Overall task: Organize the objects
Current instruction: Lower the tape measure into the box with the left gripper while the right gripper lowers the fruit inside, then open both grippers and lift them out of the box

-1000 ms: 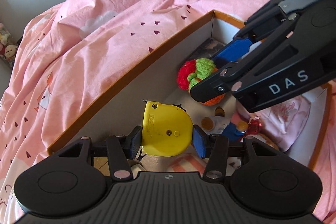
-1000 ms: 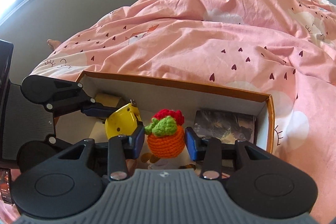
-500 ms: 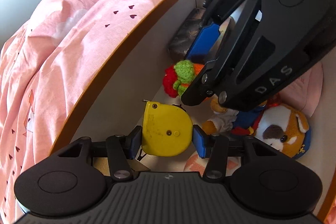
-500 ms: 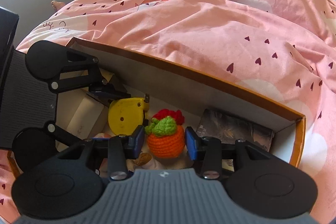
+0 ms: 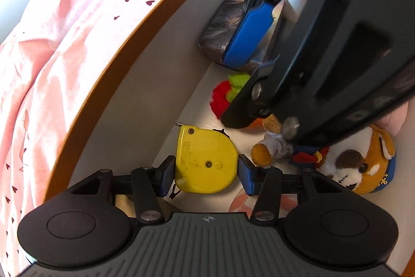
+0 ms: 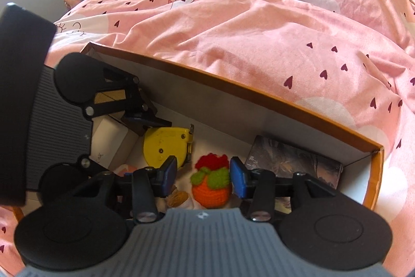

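A yellow tape measure is pinched between the blue pads of my left gripper, low inside an orange-rimmed cardboard box. In the right wrist view the tape measure hangs close to the box floor. A crocheted orange toy with green leaves and a red top rests on the floor between the fingers of my right gripper. Its jaws are opening, and a gap shows between the left pad and the toy. The right gripper's arm hides most of that toy in the left wrist view.
A dark patterned book lies in the box's right corner. A plush dog in blue lies beside the toy, and a white carton stands at the left end. A pink duvet with heart prints surrounds the box.
Both grippers have sunk deeper into the box. The right jaws have widened off the crocheted toy, which now rests on the floor. The left gripper still holds the tape measure.
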Demonstrator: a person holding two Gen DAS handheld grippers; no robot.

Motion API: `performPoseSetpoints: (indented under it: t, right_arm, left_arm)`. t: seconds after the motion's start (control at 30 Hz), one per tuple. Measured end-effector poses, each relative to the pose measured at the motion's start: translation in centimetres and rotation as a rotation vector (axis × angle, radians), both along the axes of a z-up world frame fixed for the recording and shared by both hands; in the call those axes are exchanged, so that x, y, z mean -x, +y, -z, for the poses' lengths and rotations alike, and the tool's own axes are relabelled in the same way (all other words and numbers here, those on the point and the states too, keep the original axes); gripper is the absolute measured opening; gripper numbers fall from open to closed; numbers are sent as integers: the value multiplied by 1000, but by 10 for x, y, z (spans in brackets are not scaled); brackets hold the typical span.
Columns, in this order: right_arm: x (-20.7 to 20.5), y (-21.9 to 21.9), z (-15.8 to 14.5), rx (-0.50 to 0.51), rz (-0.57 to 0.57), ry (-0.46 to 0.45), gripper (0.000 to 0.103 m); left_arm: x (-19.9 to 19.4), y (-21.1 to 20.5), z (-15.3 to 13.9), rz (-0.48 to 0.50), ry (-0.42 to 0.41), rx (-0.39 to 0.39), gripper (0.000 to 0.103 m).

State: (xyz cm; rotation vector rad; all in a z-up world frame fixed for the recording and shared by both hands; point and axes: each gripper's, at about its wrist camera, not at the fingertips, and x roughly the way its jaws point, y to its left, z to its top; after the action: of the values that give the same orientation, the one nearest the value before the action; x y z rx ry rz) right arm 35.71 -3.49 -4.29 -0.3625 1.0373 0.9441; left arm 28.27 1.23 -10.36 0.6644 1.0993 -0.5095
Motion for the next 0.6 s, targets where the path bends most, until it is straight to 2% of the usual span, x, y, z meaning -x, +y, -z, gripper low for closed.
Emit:
performPoseSetpoints:
  t: [0.23, 0.33, 0.43, 0.6]
  right_arm:
    - [6, -16, -13, -31, 45, -23, 50]
    - [10, -21, -13, -32, 49, -25, 50]
    - [12, -23, -14, -37, 51, -25, 50]
    - [14, -25, -16, -33, 50, -29, 50]
  left_arm:
    - [-1, -4, 5, 20, 17, -19, 59]
    - [2, -7, 4, 47, -6, -42, 62]
    - [5, -9, 1, 65, -8, -51, 72]
    - [14, -8, -10, 55, -31, -57, 75]
